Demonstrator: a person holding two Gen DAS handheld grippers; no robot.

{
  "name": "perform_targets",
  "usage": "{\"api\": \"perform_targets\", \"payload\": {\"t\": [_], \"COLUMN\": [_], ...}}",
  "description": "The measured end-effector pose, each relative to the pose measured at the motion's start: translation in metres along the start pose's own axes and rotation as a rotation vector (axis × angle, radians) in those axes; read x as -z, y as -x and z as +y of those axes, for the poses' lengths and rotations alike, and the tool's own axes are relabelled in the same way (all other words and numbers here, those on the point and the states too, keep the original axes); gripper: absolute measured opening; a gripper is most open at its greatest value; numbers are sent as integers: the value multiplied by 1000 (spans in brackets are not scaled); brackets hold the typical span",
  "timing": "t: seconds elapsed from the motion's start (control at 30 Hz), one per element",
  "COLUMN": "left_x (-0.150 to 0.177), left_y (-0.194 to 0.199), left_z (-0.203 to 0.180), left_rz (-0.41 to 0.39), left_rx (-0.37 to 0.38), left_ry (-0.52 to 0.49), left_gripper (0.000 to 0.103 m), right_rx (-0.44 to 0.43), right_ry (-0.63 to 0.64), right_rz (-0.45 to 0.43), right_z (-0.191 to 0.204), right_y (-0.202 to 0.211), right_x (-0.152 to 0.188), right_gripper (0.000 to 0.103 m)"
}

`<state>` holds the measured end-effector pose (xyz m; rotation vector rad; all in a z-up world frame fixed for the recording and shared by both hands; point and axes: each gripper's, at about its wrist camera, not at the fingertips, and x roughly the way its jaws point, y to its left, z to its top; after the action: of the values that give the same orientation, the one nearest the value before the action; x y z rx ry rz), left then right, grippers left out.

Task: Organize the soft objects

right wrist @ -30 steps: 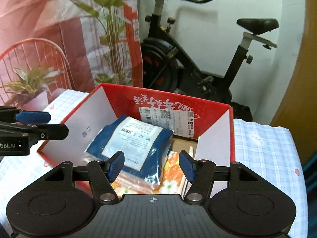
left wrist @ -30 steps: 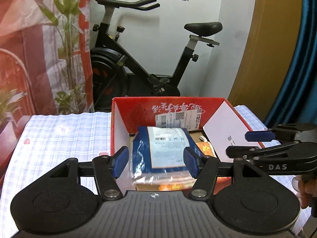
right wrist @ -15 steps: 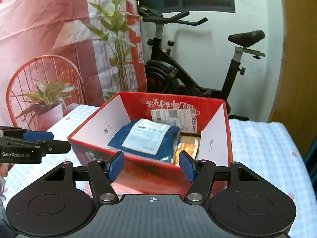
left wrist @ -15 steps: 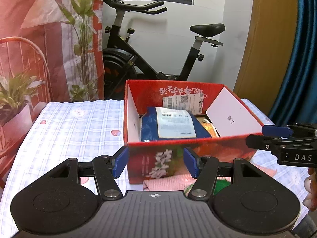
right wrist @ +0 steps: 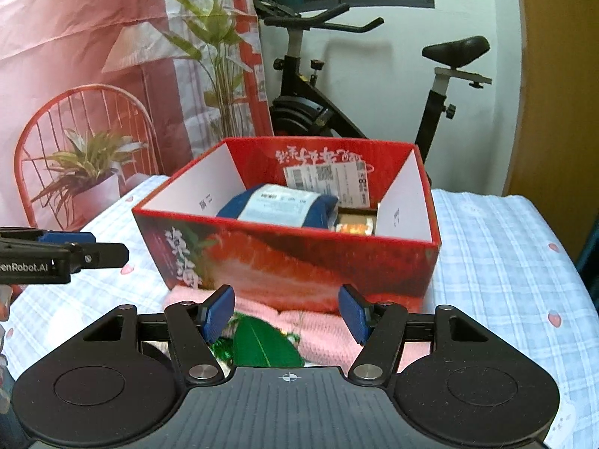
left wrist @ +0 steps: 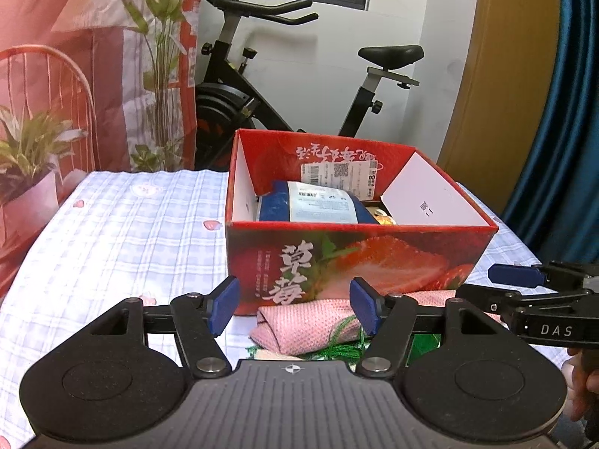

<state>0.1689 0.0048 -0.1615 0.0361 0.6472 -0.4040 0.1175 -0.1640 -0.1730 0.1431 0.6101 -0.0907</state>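
A red strawberry-print box stands on the checked cloth, holding a blue packet with a white label and some orange wrapped items. In front of the box lies a folded pink cloth over a green leafy piece. My left gripper hangs above the pink cloth, jaws opening, pads touching nothing. My right gripper is open above the same pink cloth, facing the box. Each gripper shows at the edge of the other's view.
The blue-and-white checked cloth spreads left and right of the box. A black exercise bike stands behind it by the white wall. A red printed backdrop with plants hangs at the left, and a blue curtain at the right.
Both grippers have drawn back from over the box and sunk a little. The box's front wall and the pink cloth before it have come into view. The blue packet stays inside.
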Motion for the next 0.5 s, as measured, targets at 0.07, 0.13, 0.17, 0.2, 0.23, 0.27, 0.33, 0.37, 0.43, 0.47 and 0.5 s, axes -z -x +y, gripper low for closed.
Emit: {"api": "perform_targets", "payload": {"t": [0.07, 0.13, 0.17, 0.2, 0.23, 0.27, 0.33, 0.37, 0.43, 0.47, 0.5], "left_x": [2, 5, 6, 8, 10, 11, 15, 17, 20, 21, 23], "left_y": [-1, 0, 0, 0, 0, 0, 0, 0, 0, -1, -2], "left_z": [-1, -1, -1, 0, 0, 0, 1, 1, 3, 4, 4], "left_rz": [0, 1, 2, 4, 7, 9, 15, 17, 23, 27, 31], "left_rx": [0, 1, 1, 1, 3, 3, 2, 3, 9, 11, 13], "left_ry": [1, 5, 9, 16, 20, 23, 25, 27, 32, 34, 38], "left_gripper": [68, 68, 68, 68, 68, 69, 69, 69, 70, 70, 69], "right_rx": [2, 2, 1, 0, -1, -2, -2, -4, -9, -12, -14], "right_ry": [-6, -12, -15, -16, -17, -15, -11, -11, -13, -13, -13], "right_rz": [4, 11, 16, 21, 25, 28, 31, 33, 37, 39, 40], "right_z": [-1, -2, -2, -3, -4, -3, -2, -2, -2, -2, -2], "right_y": [0, -1, -1, -2, -2, -3, -2, -2, -3, -3, -3], "right_x": [5, 10, 12, 14, 16, 18, 23, 24, 28, 29, 31], "right_gripper": [60, 60, 60, 60, 60, 60, 60, 60, 60, 60, 60]}}
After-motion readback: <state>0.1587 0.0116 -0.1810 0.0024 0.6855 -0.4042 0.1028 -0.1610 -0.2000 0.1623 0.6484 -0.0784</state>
